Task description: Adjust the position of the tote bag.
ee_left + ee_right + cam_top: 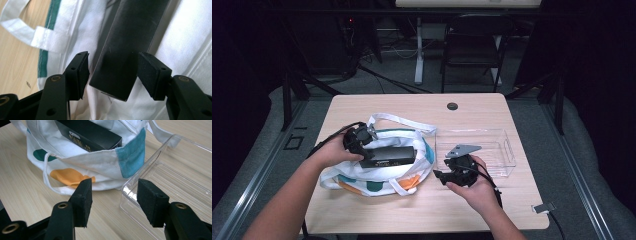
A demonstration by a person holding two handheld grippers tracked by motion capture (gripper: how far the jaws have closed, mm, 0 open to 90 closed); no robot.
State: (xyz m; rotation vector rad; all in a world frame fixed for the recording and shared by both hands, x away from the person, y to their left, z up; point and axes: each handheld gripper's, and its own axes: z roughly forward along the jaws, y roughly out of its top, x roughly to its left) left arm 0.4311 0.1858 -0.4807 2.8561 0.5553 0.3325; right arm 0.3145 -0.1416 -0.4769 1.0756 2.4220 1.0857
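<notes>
The left gripper [113, 72] stands with its jaws apart on either side of the near end of a long black box [126, 47]; a thin gap shows beside each pad, so the pads [83, 72] flank the box without pressing it. The box lies in the mouth of a white tote bag [377, 175] with teal and orange patches, its far end resting just inside the bag's teal-edged rim [131, 155]. The right gripper [113, 200] hangs with its jaws wide and bare, low over the wooden table [30, 195], between the bag's bottom edge and the near corner of a clear plastic tray [175, 182]. The bag and tray lie just beside each other, and bare tabletop lies in front of both.
</notes>
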